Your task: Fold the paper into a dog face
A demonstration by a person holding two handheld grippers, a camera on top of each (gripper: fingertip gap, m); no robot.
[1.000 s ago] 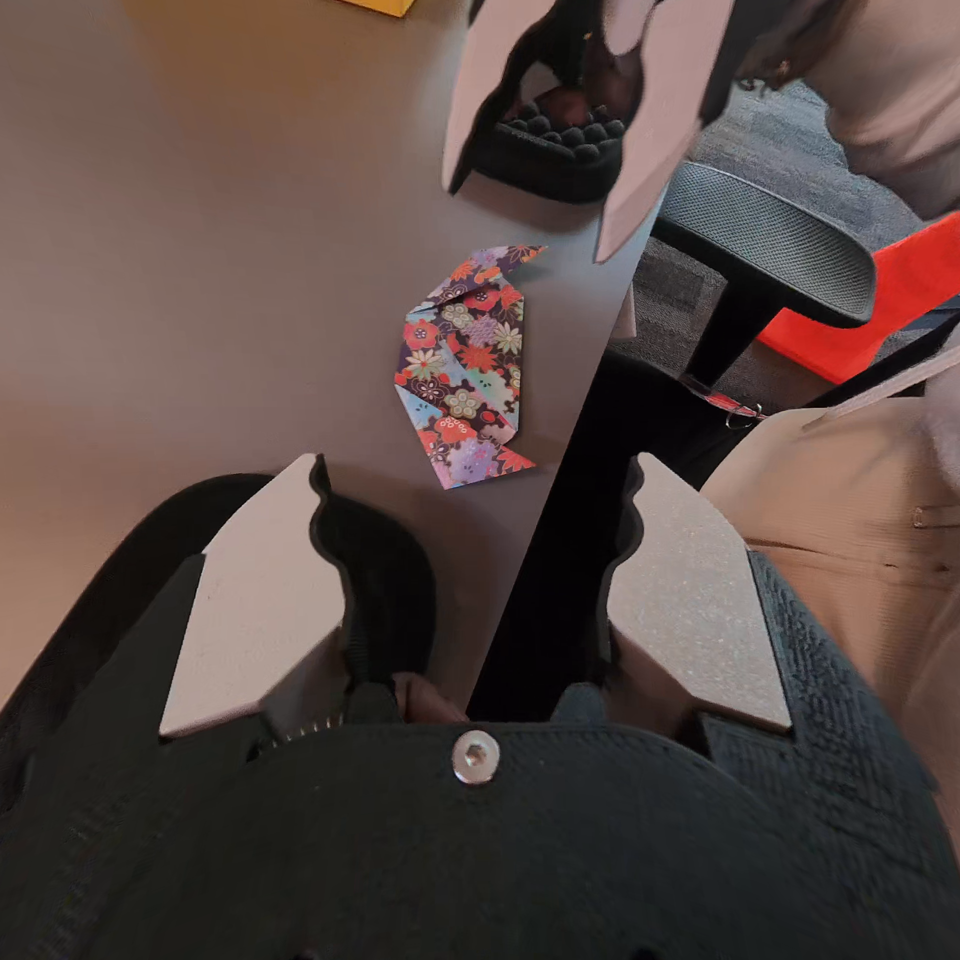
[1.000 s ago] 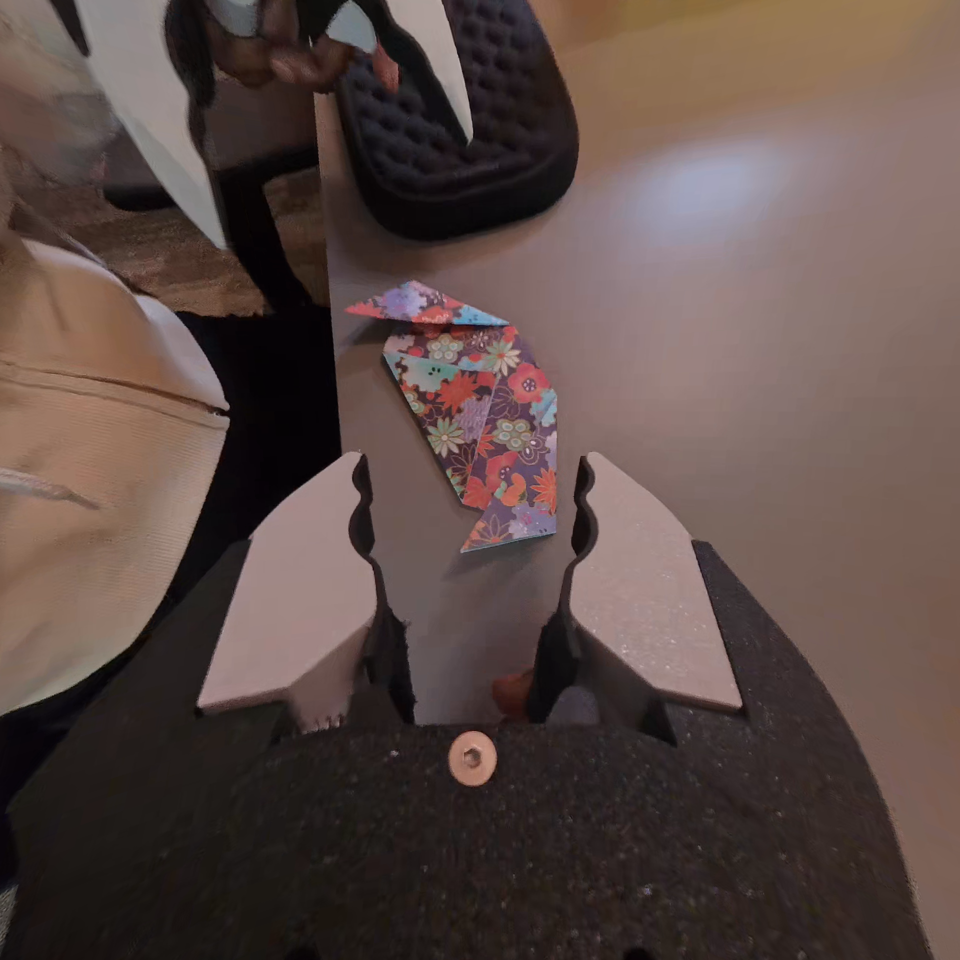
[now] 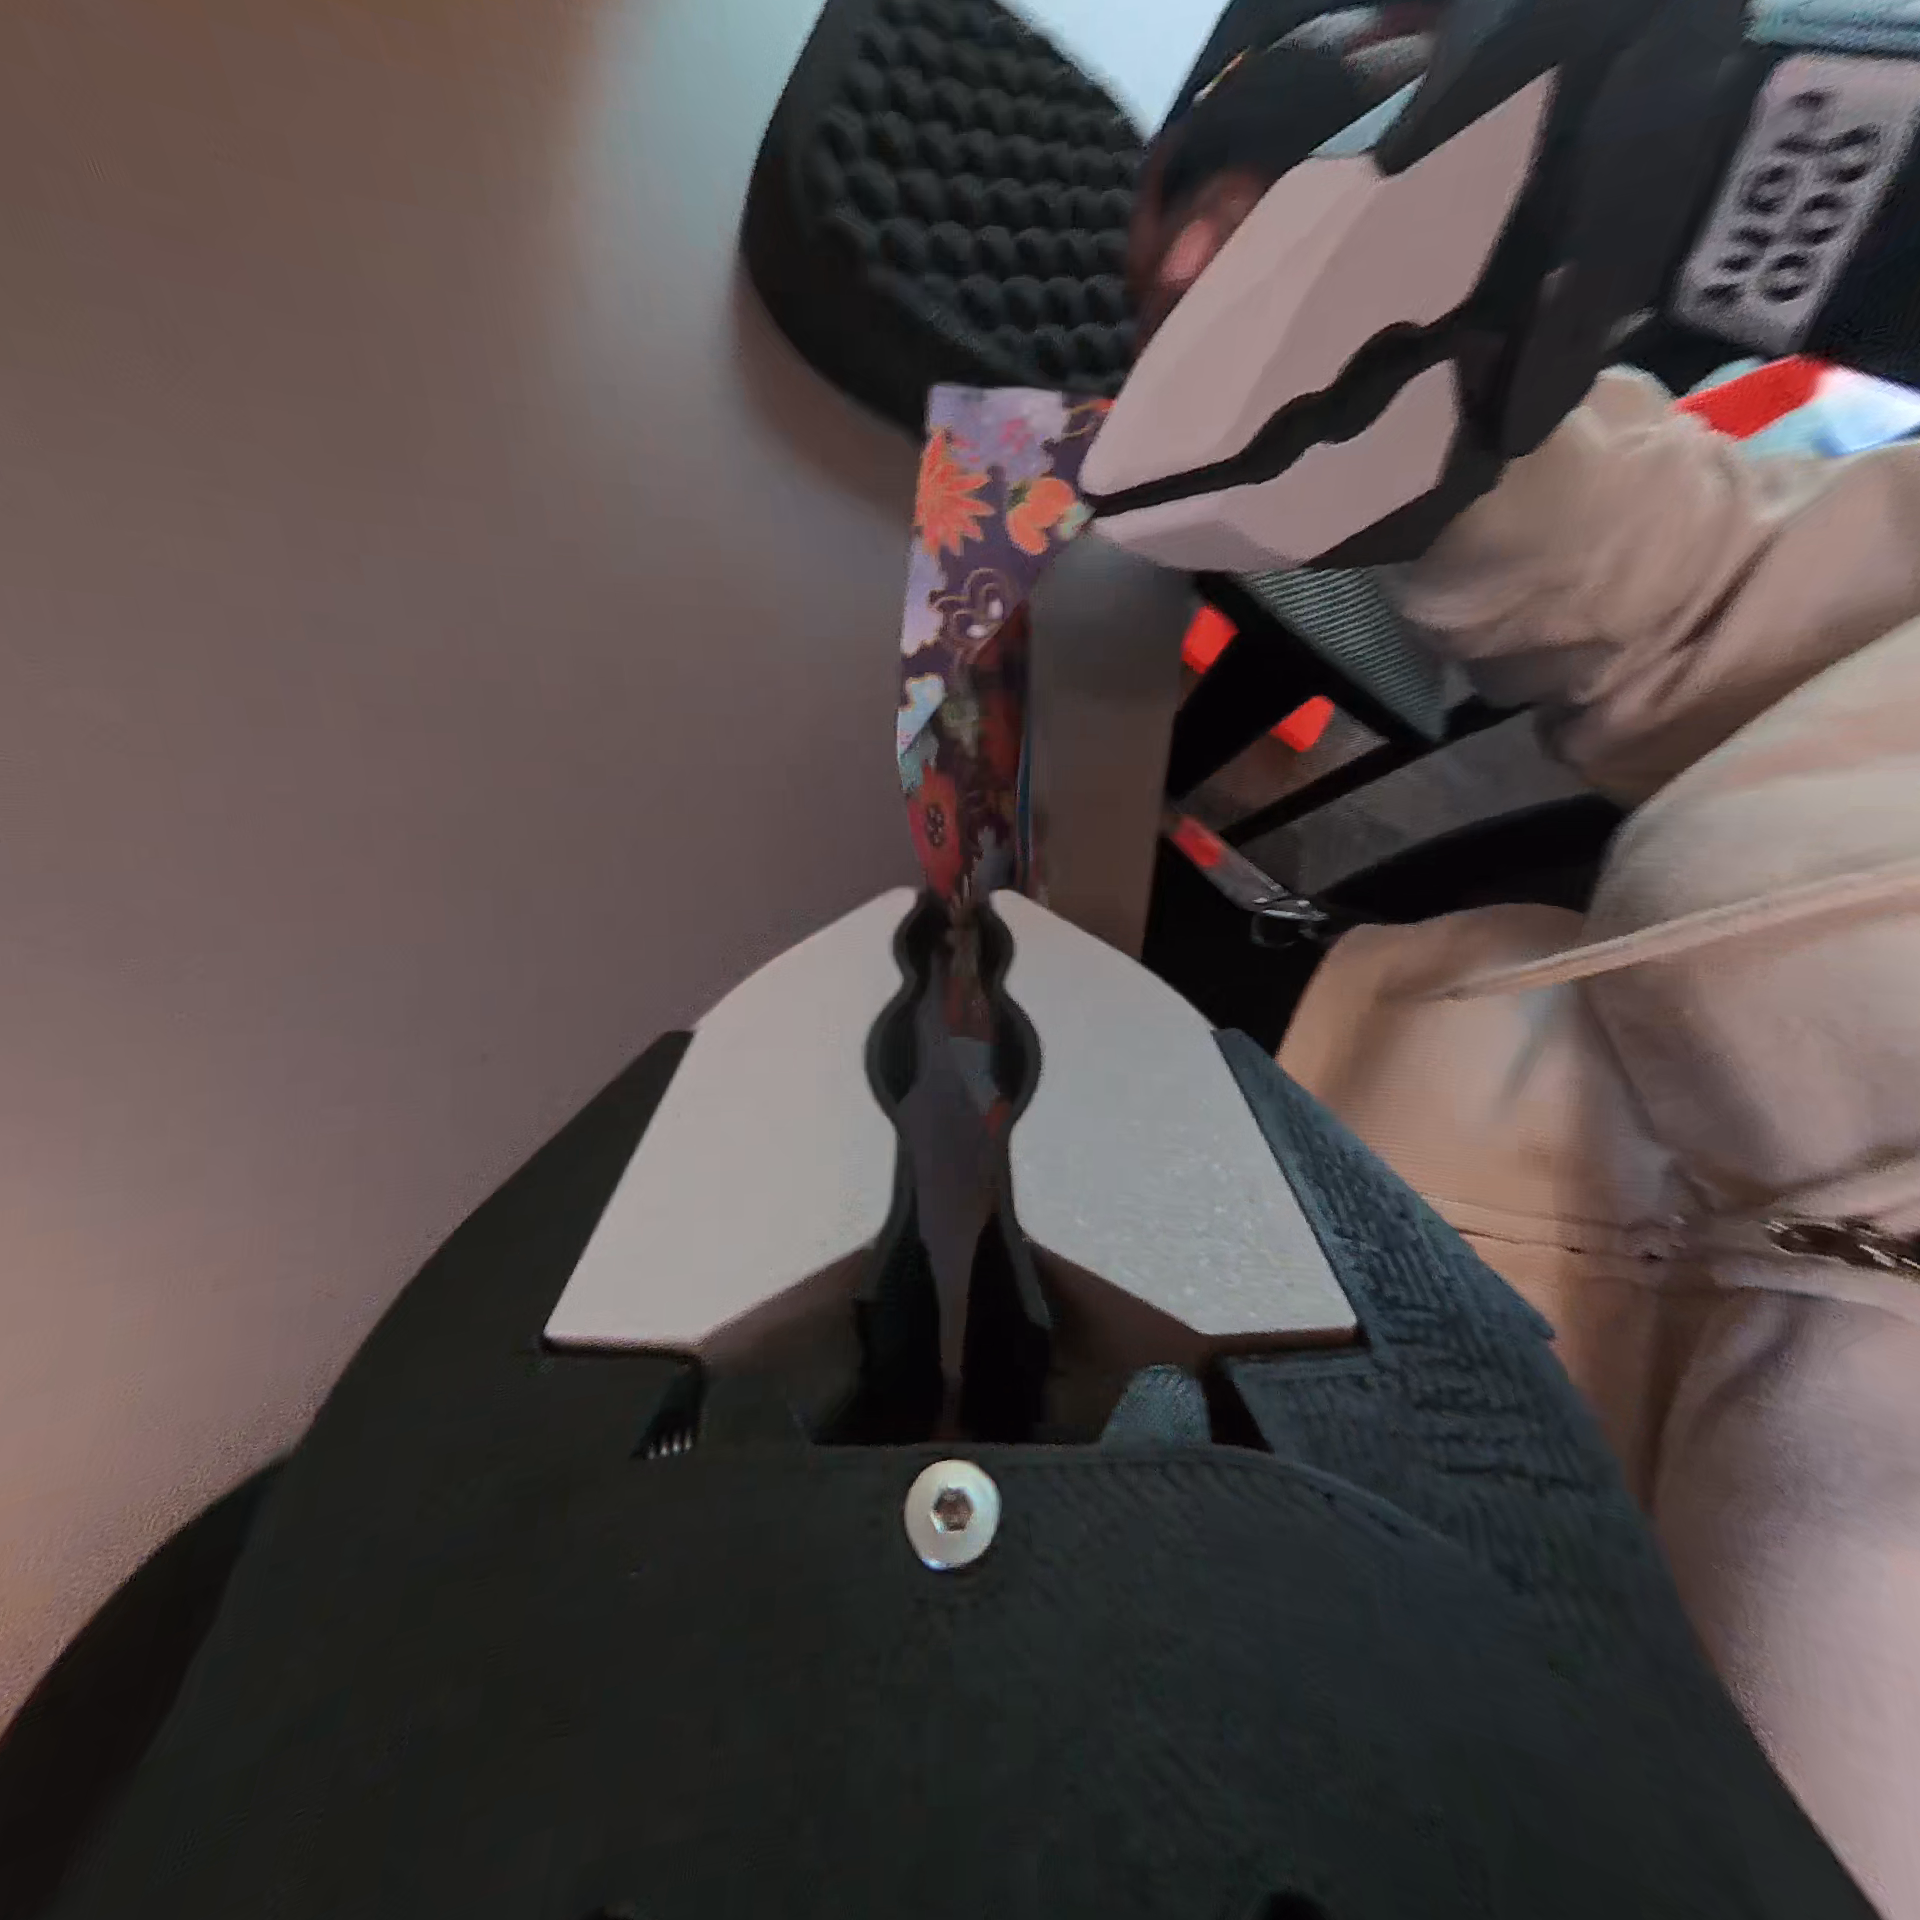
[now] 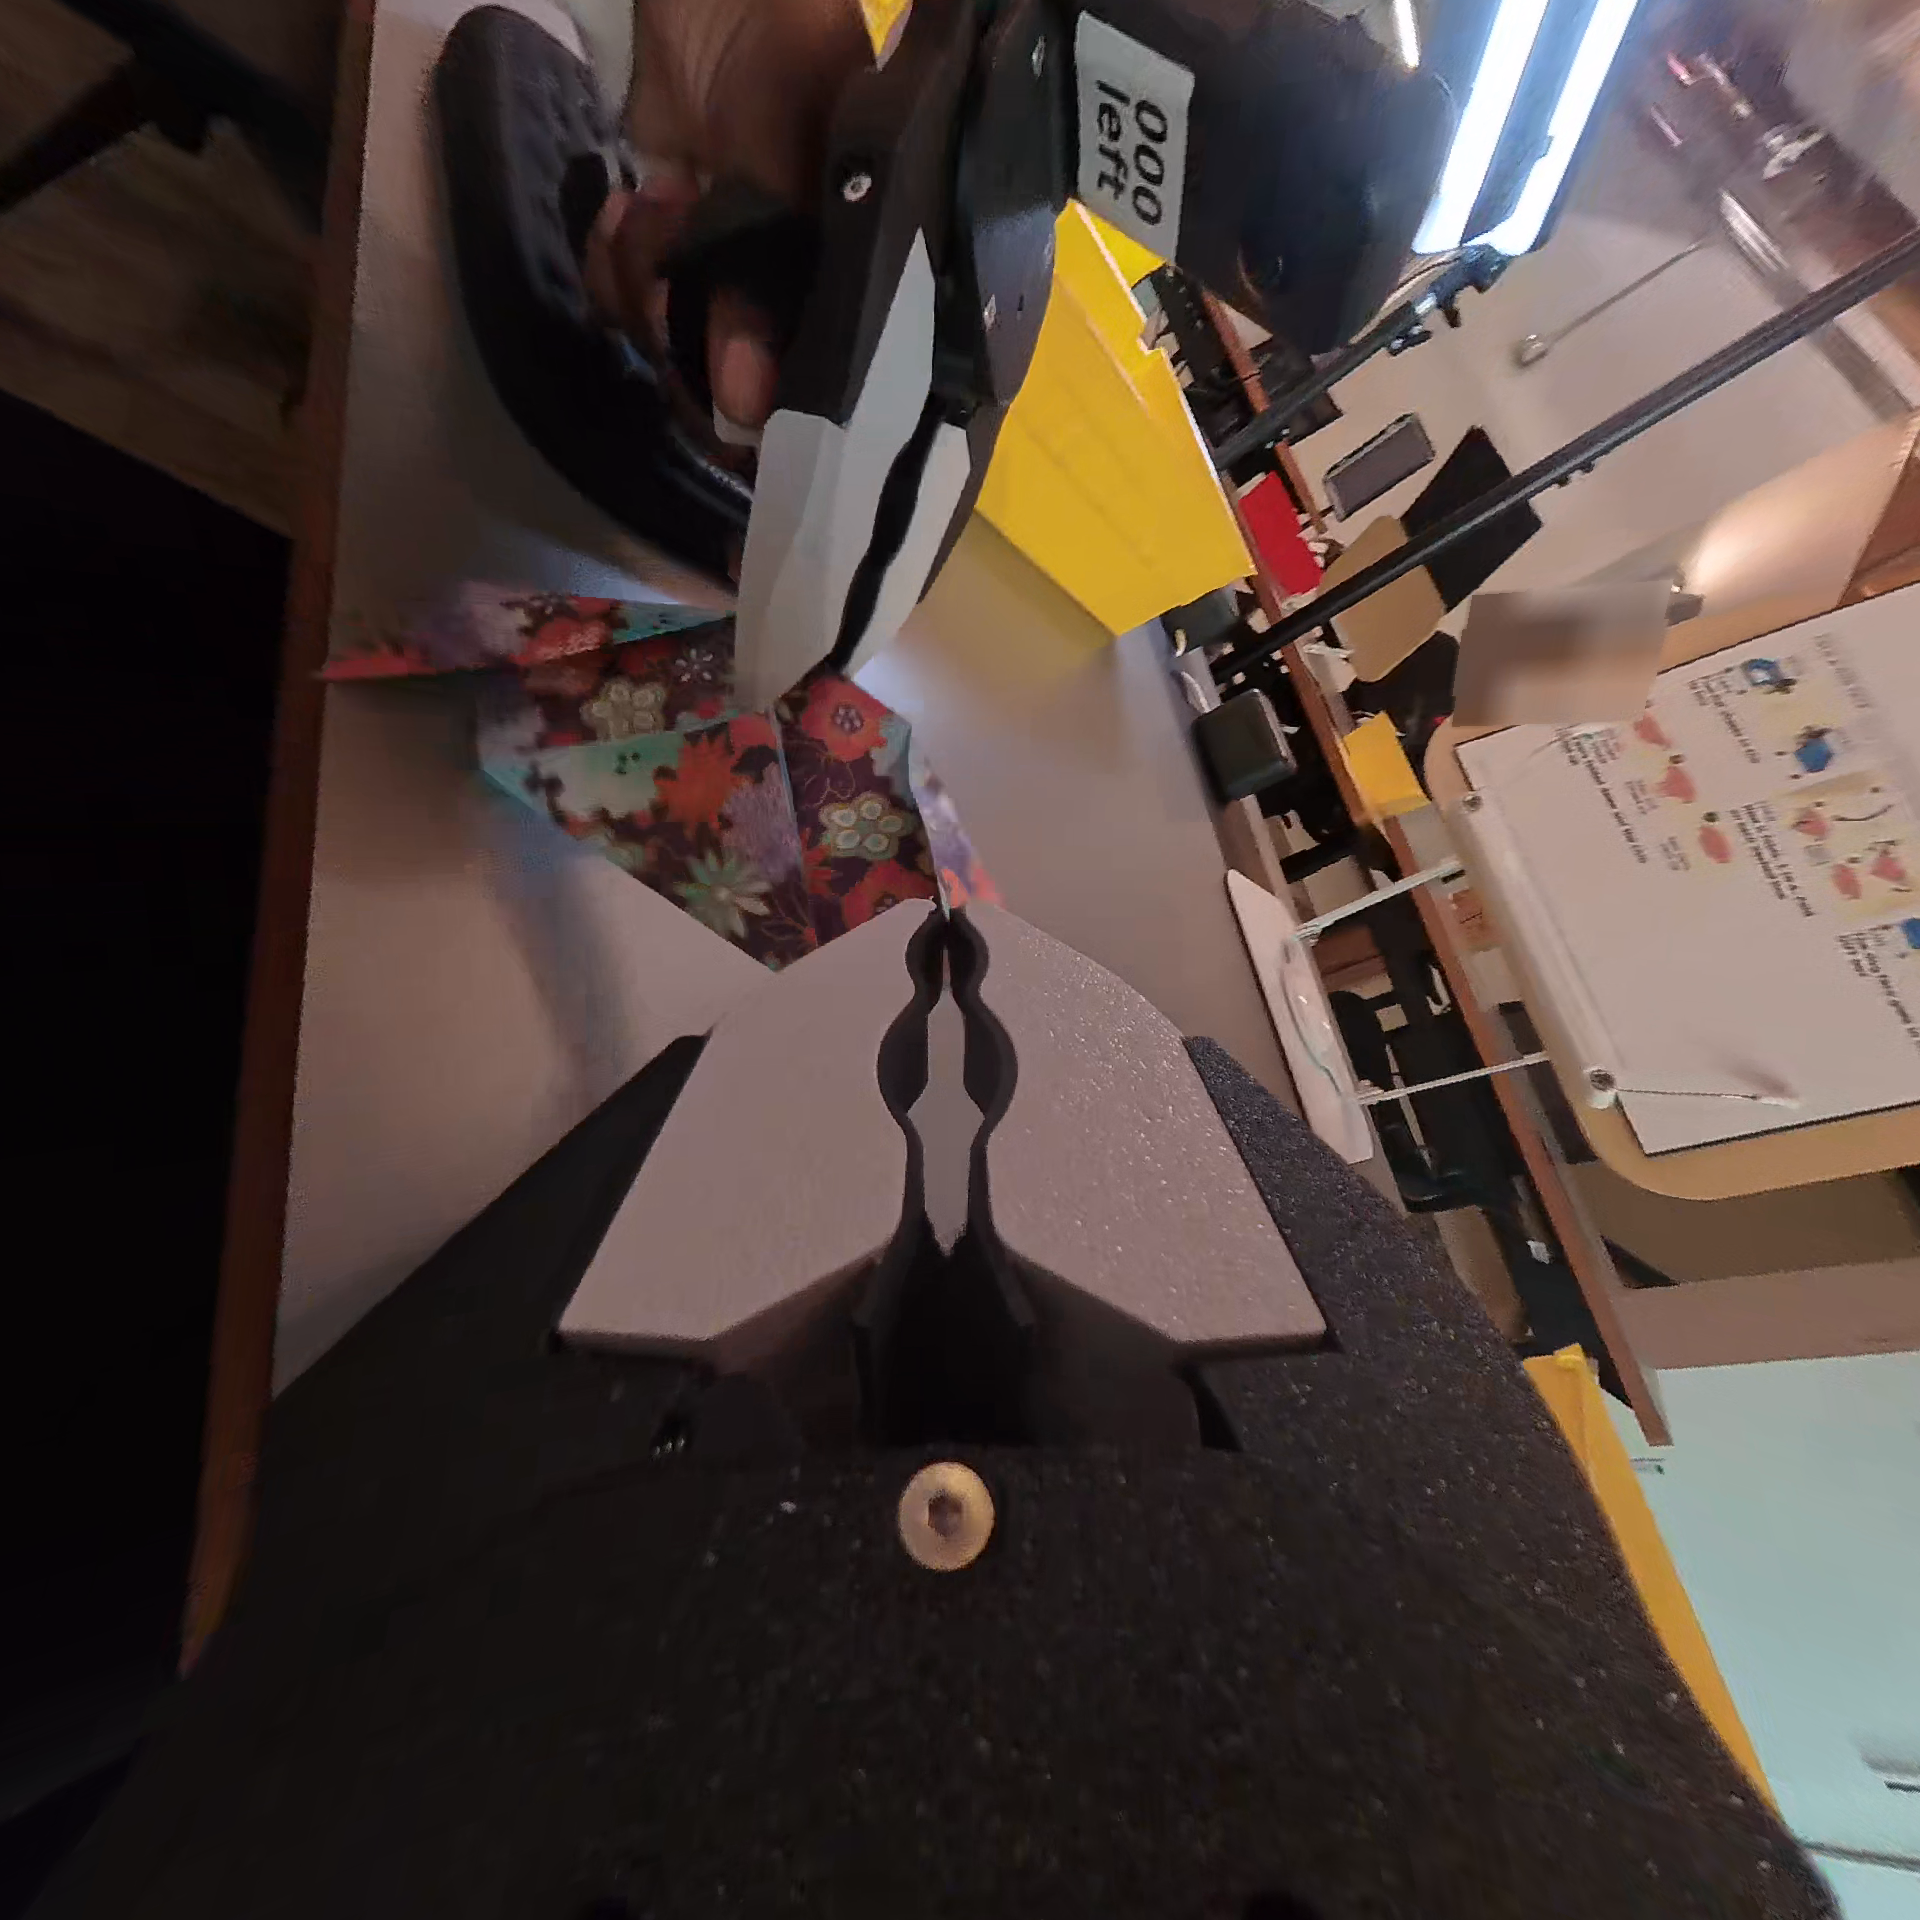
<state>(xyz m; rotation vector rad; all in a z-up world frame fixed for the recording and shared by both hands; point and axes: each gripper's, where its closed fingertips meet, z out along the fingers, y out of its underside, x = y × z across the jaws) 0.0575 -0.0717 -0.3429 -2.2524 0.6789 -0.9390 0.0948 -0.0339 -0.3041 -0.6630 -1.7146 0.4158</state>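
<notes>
Hanging between two grips, the folded floral paper is lifted edge-on above the worktop close to its near edge, beside the person's beige clothing; in the right wrist view the paper shows its broad patterned face, with folded flaps fanning toward the worktop's edge. The left gripper has its jaws pressed together on the lower end of the paper, the sheet running down into the wavy slot between the pale pads; the right gripper, seen farther off in that view, has its jaws closed on the paper's upper corner. From the right wrist view the right gripper pinches a corner tip of the paper between its touching fingertips, while the left gripper comes in from above, its jaws closed where they meet the sheet at the opposite side. Behind the paper a black dimpled pad lies on the worktop, toward the same edge; a yellow bin stands farther back on the worktop. Beyond the worktop, a black chair armrest and something red show past the person's sleeve; a whiteboard with printed sheets stands in the room behind, and a bright strip light glows near it.
</notes>
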